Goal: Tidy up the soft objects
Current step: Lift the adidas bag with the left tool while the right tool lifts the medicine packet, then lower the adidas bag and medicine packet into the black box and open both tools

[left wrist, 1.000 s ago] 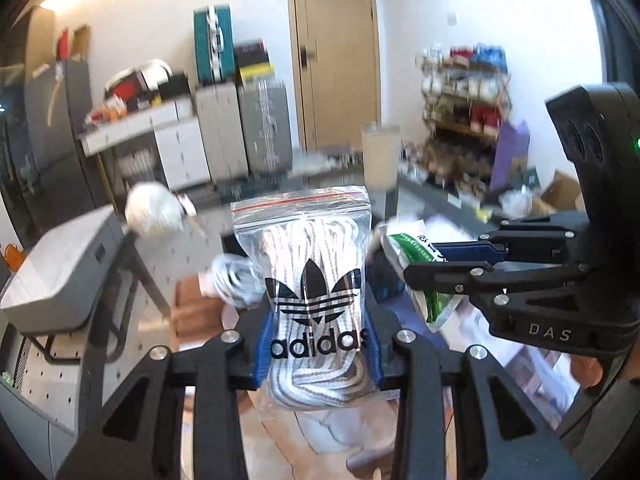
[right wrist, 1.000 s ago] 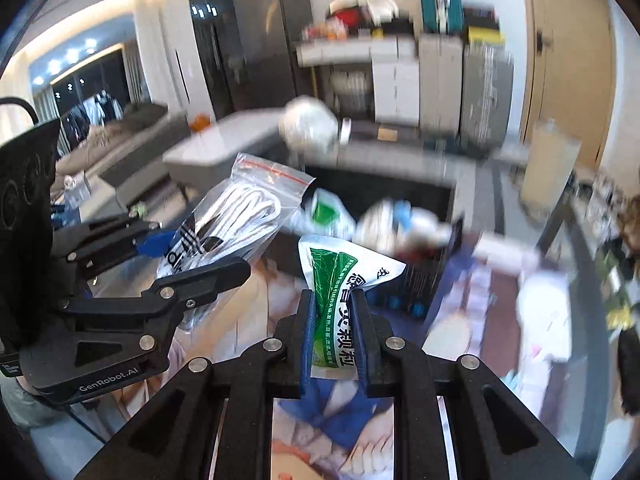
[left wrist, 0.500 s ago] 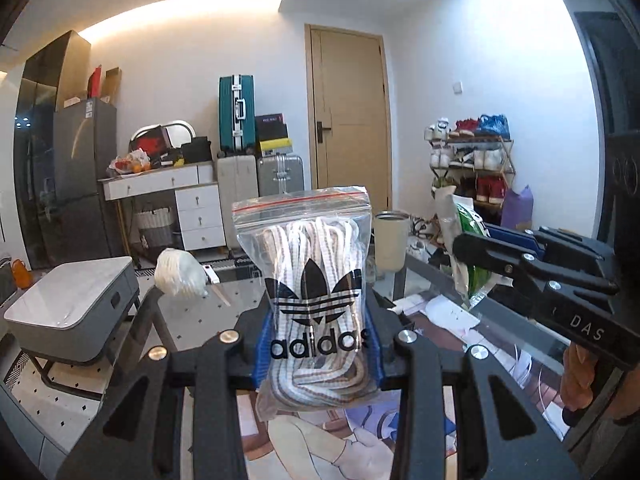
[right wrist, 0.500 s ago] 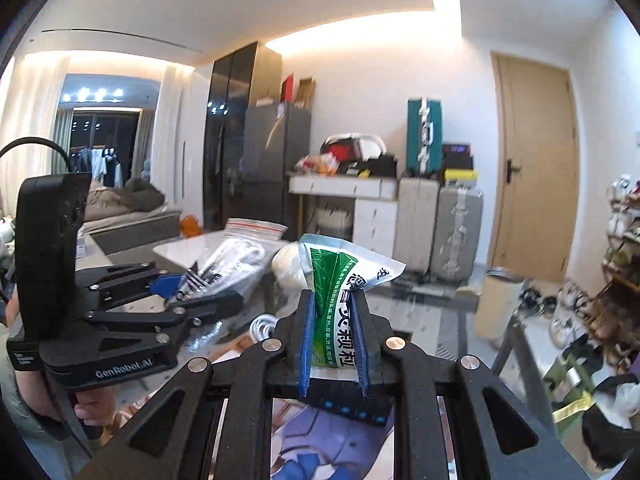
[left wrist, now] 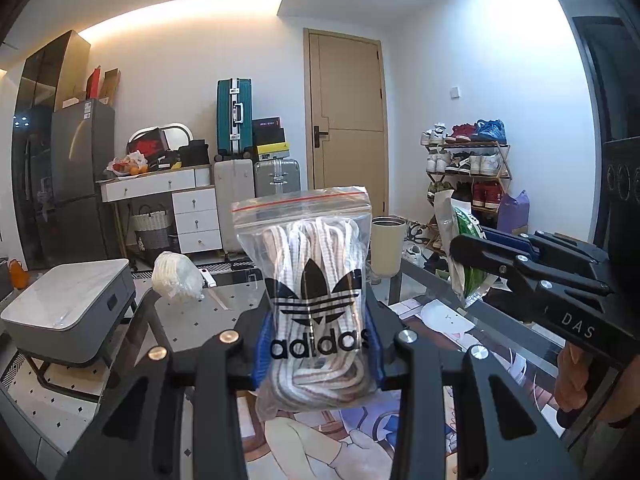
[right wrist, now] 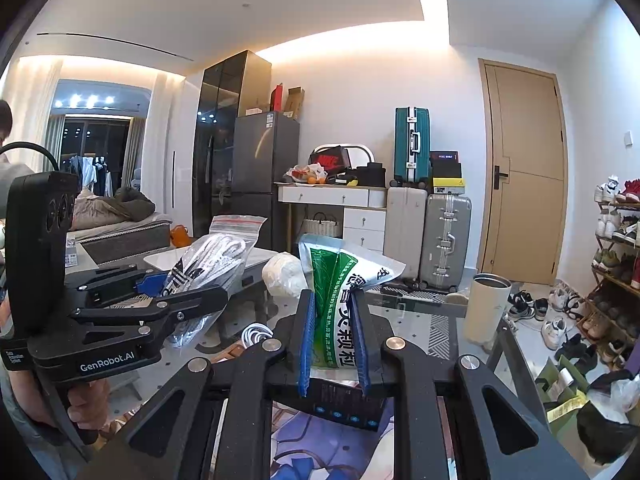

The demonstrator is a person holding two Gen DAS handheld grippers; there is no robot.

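Note:
My left gripper (left wrist: pixel 318 344) is shut on a clear zip bag of white laces with a black adidas logo (left wrist: pixel 314 292), held upright above the table. The bag also shows in the right wrist view (right wrist: pixel 208 268), left of centre. My right gripper (right wrist: pixel 334 344) is shut on a green and white packet with Chinese print (right wrist: pixel 338 280), also held up. That packet shows in the left wrist view (left wrist: pixel 464 252), at the right, in the other gripper's jaws. A white soft bundle (left wrist: pixel 176 276) lies on the glass table beyond.
The glass table (left wrist: pixel 436 284) has a printed mat (right wrist: pixel 332 444) and a dark box (right wrist: pixel 344 404) under the grippers. A cream cylinder bin (right wrist: pixel 486 308) stands to the right, a grey side table (left wrist: pixel 64 300) to the left. Suitcases, drawers and a shoe rack line the walls.
Both grippers have lifted and tilted up from looking down at the table to looking level across the room. Each keeps its bag.

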